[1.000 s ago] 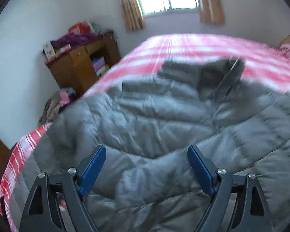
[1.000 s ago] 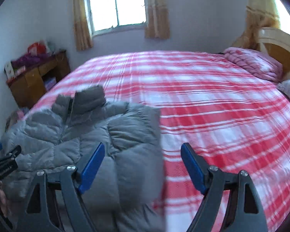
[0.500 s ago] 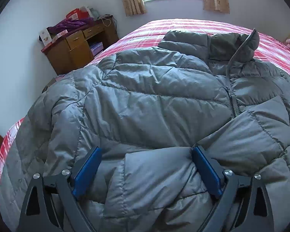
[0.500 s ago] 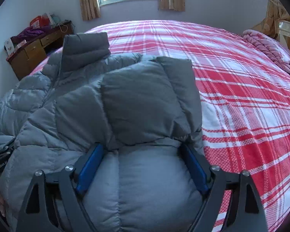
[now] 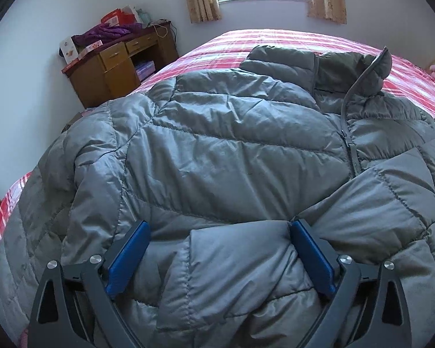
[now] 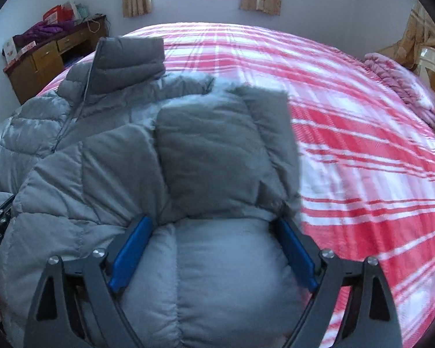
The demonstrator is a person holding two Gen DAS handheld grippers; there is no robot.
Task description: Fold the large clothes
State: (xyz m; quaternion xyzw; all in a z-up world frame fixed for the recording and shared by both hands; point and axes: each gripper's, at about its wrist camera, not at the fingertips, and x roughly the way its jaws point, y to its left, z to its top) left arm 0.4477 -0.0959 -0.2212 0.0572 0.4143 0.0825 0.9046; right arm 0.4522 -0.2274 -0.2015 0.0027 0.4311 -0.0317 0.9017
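The left claw [image 5: 219, 256] stands spread wide, its blue pads [image 5: 127, 258] either side of a puffy fold at the near edge of the jacket [image 5: 217, 150] without pinching it; the right claw [image 6: 214, 256] is also spread, a padded bulge of the same jacket filling the gap between its pads [image 6: 130, 256], pressing against them at most, with no grip. The jacket lies face up on the bed [image 6: 348, 133], collar [image 6: 130, 61] away from the claws, zip [image 5: 349, 145] closed, one sleeve [image 6: 223, 150] folded back across the body on the right side. The risks from here, as I judge them: the slippery, springy down filling may push the folded sleeve open again once nothing holds it; a claw closing on a thick bulge may catch only the top layer, so the lower layer drags and the fold goes crooked; the jacket lies near the bed's left edge, so a pull that way could slide it off toward the desk [image 5: 116, 66]; and both claws sit close together, so a careless sweep could knock one into the other
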